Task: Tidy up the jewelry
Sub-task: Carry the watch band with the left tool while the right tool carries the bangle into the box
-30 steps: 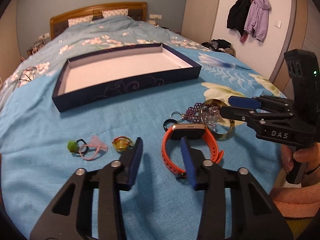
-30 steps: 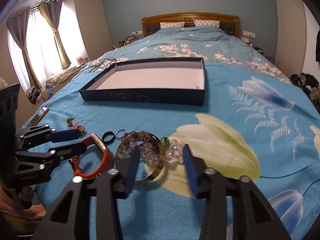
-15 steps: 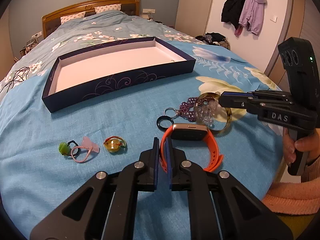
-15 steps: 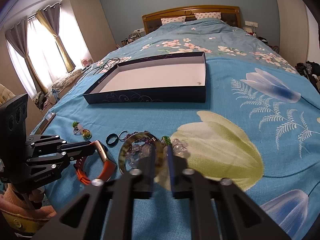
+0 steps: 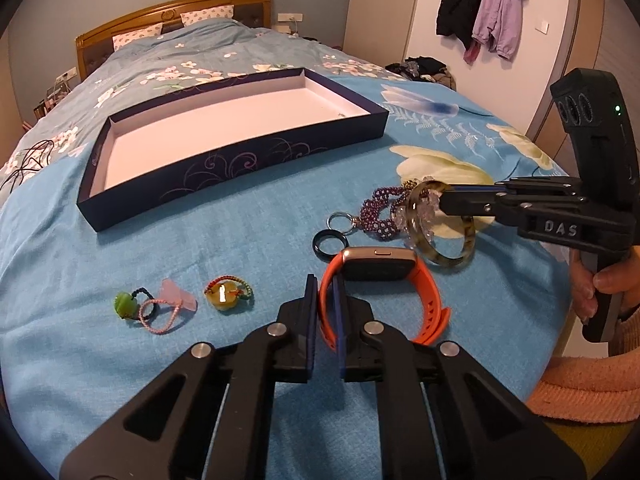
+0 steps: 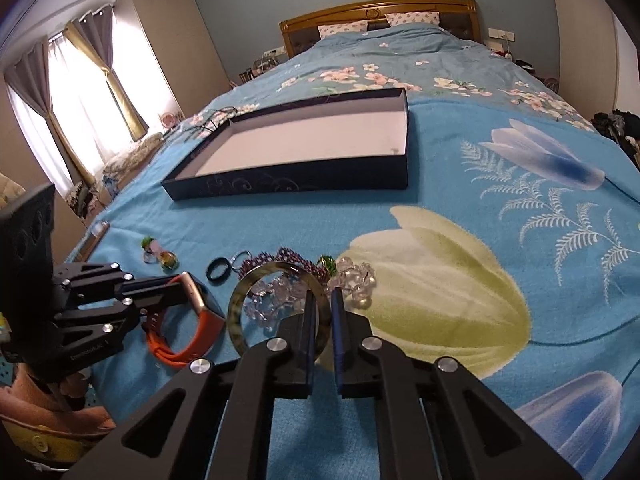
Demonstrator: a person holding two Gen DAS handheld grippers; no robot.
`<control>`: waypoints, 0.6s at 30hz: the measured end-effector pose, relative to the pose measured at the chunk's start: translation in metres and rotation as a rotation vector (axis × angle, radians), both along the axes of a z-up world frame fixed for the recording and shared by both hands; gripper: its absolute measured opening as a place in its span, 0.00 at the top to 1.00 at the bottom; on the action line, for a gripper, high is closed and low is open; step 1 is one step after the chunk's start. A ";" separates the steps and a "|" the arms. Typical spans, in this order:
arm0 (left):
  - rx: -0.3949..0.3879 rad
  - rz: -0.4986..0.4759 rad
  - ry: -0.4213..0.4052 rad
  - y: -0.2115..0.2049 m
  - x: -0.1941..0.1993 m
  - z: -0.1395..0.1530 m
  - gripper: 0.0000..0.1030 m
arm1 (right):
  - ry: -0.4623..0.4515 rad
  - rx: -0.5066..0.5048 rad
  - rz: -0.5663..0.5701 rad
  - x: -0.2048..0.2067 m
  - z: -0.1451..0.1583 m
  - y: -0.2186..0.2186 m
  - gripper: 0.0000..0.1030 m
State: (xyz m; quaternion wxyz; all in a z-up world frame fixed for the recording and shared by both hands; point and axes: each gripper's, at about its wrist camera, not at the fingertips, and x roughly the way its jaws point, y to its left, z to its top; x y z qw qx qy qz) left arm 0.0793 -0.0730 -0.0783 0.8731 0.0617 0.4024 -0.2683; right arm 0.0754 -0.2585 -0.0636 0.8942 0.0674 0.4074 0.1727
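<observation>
My left gripper (image 5: 325, 292) is shut on the strap of an orange smartwatch (image 5: 376, 264), lifted off the blue bedspread; it also shows in the right wrist view (image 6: 188, 328). My right gripper (image 6: 322, 312) is shut on a mottled bangle (image 6: 240, 304), raised and tilted; from the left wrist view the bangle (image 5: 452, 260) hangs at its tips (image 5: 442, 200). A clear bead bracelet (image 6: 356, 276), a purple bead bracelet (image 5: 376, 212), a black ring (image 5: 327, 242) and a key ring (image 5: 339, 220) lie nearby. An empty dark blue box (image 5: 240, 160) with a white inside sits beyond.
A green bead on a cord (image 5: 128, 304), a pink charm (image 5: 176, 292) and a yellow bead charm (image 5: 226, 294) lie at the left. The bed's edge is close at the right. A headboard (image 6: 380, 12) stands far back. Coats (image 5: 480, 4) hang on the wall.
Both grippers have closed, the left on the watch strap and the right on the bangle. Both items have lifted slightly off the bedspread.
</observation>
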 end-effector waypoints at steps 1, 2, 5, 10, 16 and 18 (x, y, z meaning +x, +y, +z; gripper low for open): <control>-0.009 0.002 -0.001 0.001 0.000 0.001 0.93 | -0.005 0.004 -0.002 -0.001 0.002 -0.001 0.94; -0.030 0.005 0.001 0.004 0.000 0.004 0.92 | -0.012 0.014 -0.001 -0.001 0.005 -0.002 0.94; -0.069 0.024 -0.007 0.014 0.001 0.012 0.93 | -0.037 0.033 0.006 -0.002 0.017 -0.003 0.94; -0.124 0.084 -0.035 0.035 0.013 0.033 0.93 | -0.082 0.042 0.028 0.012 0.035 0.002 0.94; -0.130 0.177 -0.076 0.058 0.048 0.056 0.93 | -0.132 0.015 0.051 0.050 0.055 0.015 0.94; -0.129 0.207 -0.074 0.065 0.063 0.060 0.93 | -0.139 -0.001 0.054 0.068 0.059 0.018 0.94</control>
